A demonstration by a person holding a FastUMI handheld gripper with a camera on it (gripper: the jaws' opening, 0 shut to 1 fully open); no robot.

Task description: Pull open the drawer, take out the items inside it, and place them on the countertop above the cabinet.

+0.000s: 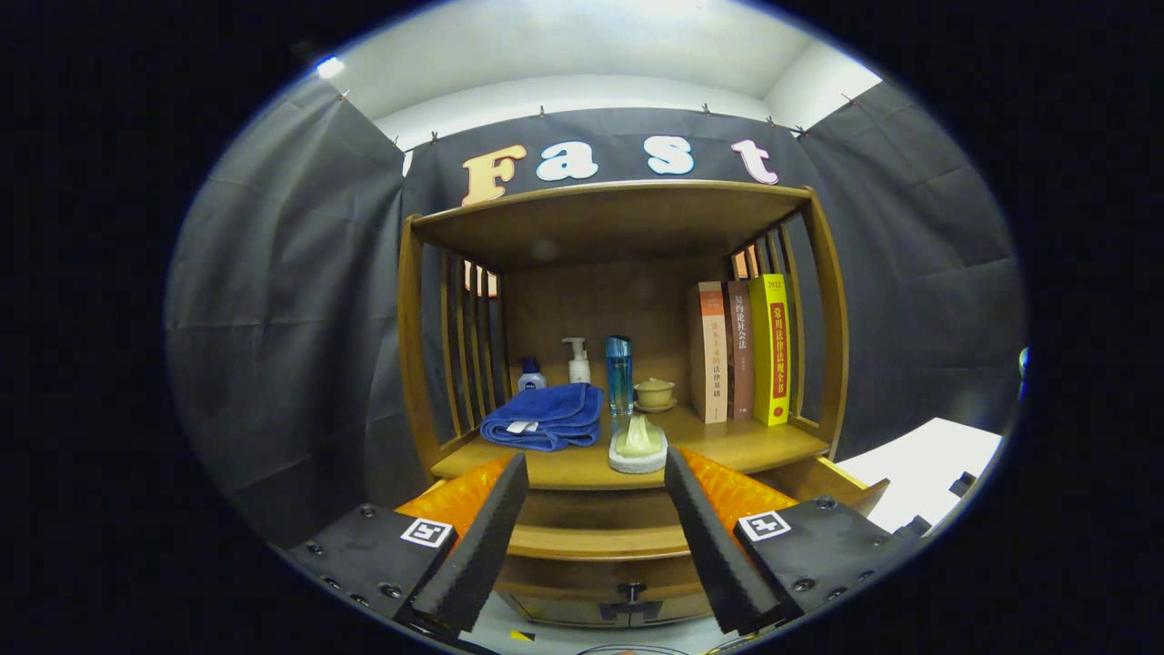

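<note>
A wooden cabinet [823, 300] stands straight ahead. Its top drawer [600, 543] is pulled out towards me, and what little of the inside shows between the fingers looks bare. My gripper [596, 459] is open, held level with the countertop's front edge [564, 473], with nothing between its fingers. A pale green and white scrubber [638, 446] lies at that front edge, just beyond the fingertips and nearer the right finger. Behind it on the countertop lies a folded blue towel [546, 417].
At the back of the countertop stand a small blue-capped bottle [531, 376], a white pump bottle [578, 361], a tall blue bottle [618, 375] and a small lidded cup [654, 393]. Three books [741, 350] stand at the right. A black handle [630, 600] sits on a lower drawer. A white surface [918, 464] lies to the right.
</note>
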